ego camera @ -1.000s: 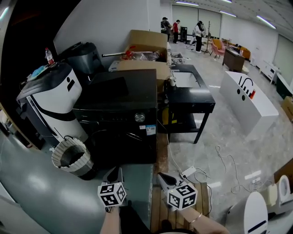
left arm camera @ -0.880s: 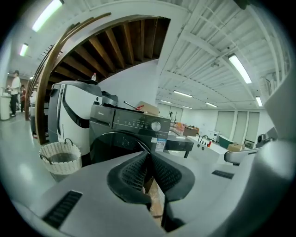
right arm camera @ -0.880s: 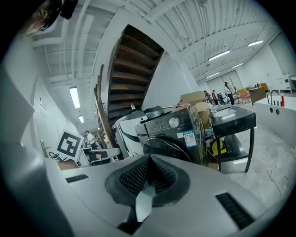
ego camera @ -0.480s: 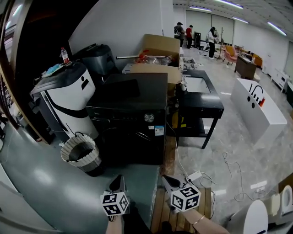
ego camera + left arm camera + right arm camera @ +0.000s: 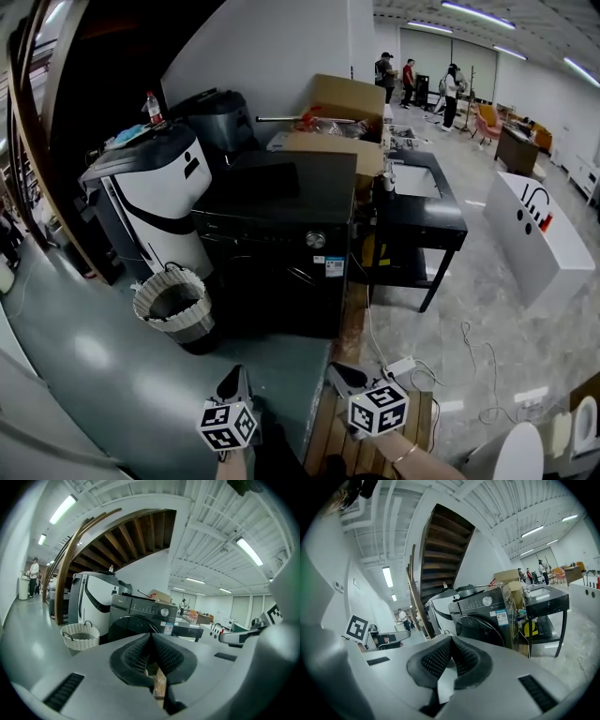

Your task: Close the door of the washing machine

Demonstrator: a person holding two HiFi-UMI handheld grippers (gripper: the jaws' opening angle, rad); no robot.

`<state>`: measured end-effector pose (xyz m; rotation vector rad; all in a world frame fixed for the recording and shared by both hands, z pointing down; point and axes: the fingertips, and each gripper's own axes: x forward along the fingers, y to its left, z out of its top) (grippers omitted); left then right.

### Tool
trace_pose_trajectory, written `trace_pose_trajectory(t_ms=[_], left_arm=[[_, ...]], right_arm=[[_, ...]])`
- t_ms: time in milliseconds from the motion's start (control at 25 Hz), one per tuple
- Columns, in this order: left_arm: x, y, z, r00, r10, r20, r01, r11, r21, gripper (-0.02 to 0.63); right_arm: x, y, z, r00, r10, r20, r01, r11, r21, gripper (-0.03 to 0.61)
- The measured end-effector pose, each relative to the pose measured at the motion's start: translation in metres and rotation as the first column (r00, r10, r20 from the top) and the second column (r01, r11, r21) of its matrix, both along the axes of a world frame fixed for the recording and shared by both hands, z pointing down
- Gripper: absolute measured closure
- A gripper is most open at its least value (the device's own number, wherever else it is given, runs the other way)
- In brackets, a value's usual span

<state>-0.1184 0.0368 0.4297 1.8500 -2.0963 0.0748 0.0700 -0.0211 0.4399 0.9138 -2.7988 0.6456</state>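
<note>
Your left gripper [image 5: 235, 377] and right gripper [image 5: 339, 373] both closed, empty; washing machine [image 5: 281, 202] at 12 o'clock, well apart, door [image 5: 258, 286] shut

i see the washing machine [image 5: 272, 246] as dark panels with a satin sheen, knob [image 5: 316, 240] shiny chrome-look. basket [image 5: 173, 309] beside it looks woven, pale, rough. white unit [image 5: 159, 197] at the left looks like glossy plastic. floor [image 5: 84, 375] is smooth and glossy, throws back the lights. slats [image 5: 330, 436] under me are bare wood. boxes [image 5: 342, 98] are plain brown cardboard, matt. left gripper [image 5: 151, 635] pads [image 5: 136, 654]: black, ribbed, matt; its body smooth grey plastic.
</note>
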Motion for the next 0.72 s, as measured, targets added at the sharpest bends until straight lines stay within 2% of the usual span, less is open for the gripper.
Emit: trace_pose_trajectory(t_ms=[720], left_arm=[[0.017, 0.022, 0.007, 1.000, -0.014, -0.019, 0.013, 1.000, -0.014, 0.588]], right_arm=[[0.019, 0.012, -0.002, 1.000, -0.009, 0.000, 0.009, 1.000, 0.012, 0.574]])
